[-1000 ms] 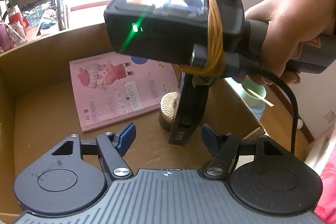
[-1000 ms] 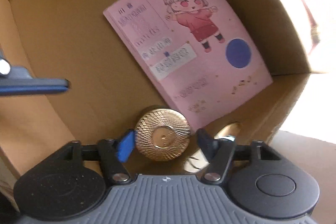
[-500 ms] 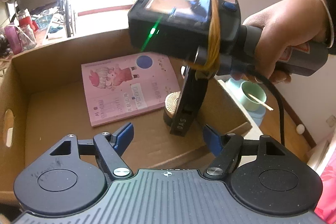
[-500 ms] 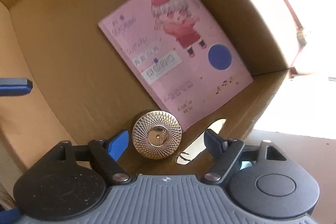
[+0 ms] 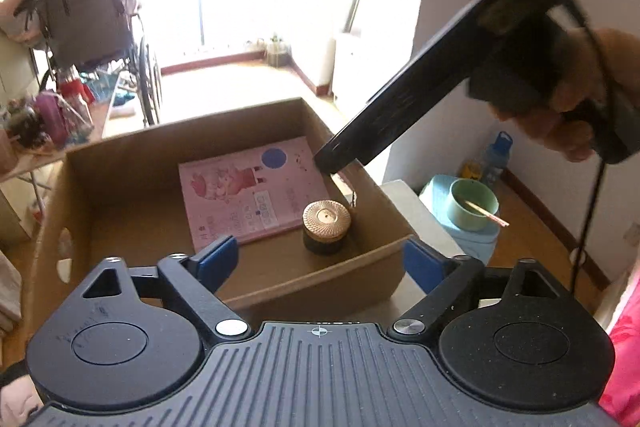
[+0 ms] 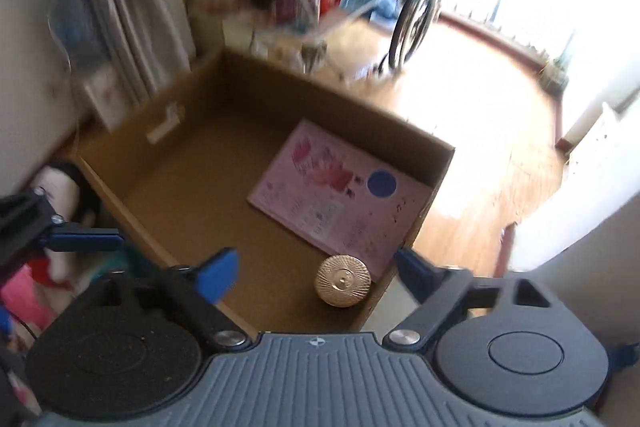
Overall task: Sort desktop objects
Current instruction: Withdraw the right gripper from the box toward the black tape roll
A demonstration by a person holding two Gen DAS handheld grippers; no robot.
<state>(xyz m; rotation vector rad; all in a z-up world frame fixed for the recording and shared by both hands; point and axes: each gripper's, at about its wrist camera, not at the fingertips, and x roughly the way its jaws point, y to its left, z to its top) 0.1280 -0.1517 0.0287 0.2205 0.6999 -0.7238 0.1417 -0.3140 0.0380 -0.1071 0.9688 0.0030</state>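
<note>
A brown cardboard box [image 5: 120, 163] holds a pink booklet [image 5: 248, 195] lying flat and a small dark jar with a gold ribbed lid [image 5: 326, 223] standing by the box's right wall. In the right wrist view the box [image 6: 320, 95], booklet [image 6: 340, 203] and jar [image 6: 344, 285] show from above. My left gripper [image 5: 320, 263] is open and empty, just outside the box's near wall. My right gripper [image 6: 316, 273] is open and empty, high above the jar; its body [image 5: 400, 115] crosses the left wrist view above the box's right wall.
A white surface [image 5: 424, 215] lies right of the box. A light blue stool with a green cup [image 5: 472, 205] and a blue bottle [image 5: 496, 155] stand on the floor at the right. A wheelchair [image 5: 92, 31] and a cluttered table [image 5: 48, 115] stand behind the box.
My right gripper has let go of the gold-lidded jar and risen up out of the box. My left gripper has pulled back and up; both views now take in the whole box.
</note>
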